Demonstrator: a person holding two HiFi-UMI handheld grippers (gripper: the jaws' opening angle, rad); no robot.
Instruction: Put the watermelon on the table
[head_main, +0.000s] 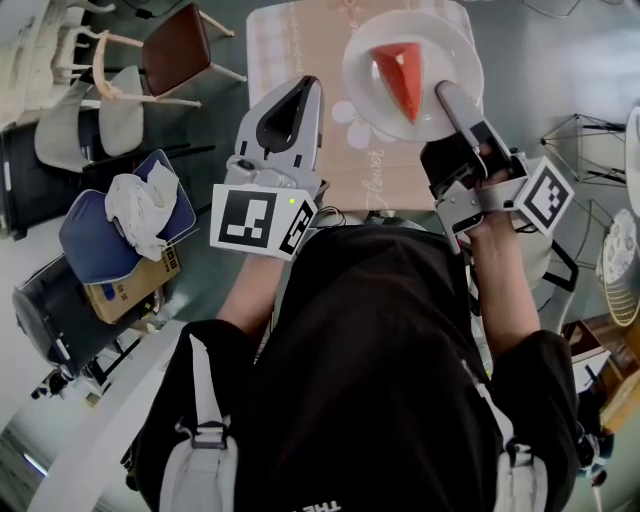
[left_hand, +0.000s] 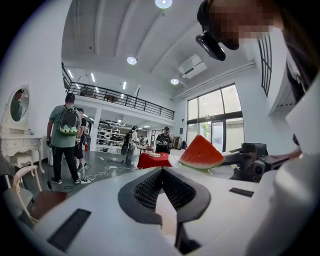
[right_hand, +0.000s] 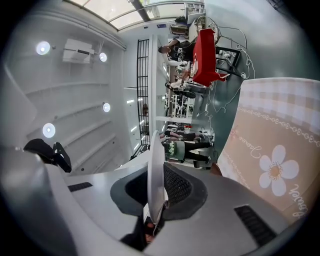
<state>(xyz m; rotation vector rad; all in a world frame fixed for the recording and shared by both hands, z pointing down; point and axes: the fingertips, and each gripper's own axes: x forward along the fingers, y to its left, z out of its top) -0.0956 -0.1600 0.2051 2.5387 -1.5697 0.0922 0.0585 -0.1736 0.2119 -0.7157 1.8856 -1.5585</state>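
Closest to us is our own black shirt (head_main: 380, 340), and just past it both sets of tongs are out front. We see the right tongs (head_main: 447, 98) clamped on the near rim of the white plate (head_main: 365, 45). The watermelon (head_main: 402, 75) wedge sits on that plate just beyond the tips, above the tabletop (head_main: 290, 45) with its flowered cloth, and by our read it is not set down yet. Off to the plate's left, the left tongs (head_main: 306, 88) are closed together on nothing. With a grip on one rim only, we want the plate level, lowered straight, and resting flat before we let go. Bare cloth lies beneath the right tongs, so there is room. The tabletop's right edge looks close under the plate, so we'd ease toward the left tongs. Chairs (head_main: 170, 55) stand well left of the left tongs, and a wire frame (head_main: 590, 135) stands to the right of the right tongs.
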